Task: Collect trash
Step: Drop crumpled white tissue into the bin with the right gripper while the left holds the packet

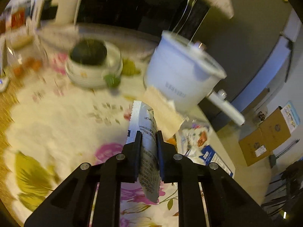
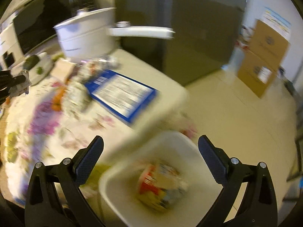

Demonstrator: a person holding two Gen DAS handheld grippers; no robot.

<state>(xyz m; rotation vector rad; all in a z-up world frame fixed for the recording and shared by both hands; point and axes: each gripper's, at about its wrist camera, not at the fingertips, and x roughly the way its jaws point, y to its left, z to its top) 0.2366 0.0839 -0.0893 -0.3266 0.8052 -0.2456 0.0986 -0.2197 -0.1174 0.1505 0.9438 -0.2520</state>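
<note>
The left gripper (image 1: 149,138) hangs over the floral tablecloth (image 1: 56,124), pinching a crinkled silver wrapper (image 1: 146,130) between its pads; a white pot (image 1: 181,75) stands beyond. The right gripper (image 2: 151,147), spread wide and empty, hovers above a white bin (image 2: 132,198) holding blurred colourful trash (image 2: 161,185); ahead lies a flat blue box (image 2: 123,94).

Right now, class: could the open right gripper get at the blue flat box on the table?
Probably yes. The right gripper is open and empty, and the blue flat box lies uncovered near the table's edge, with nothing between.
</note>
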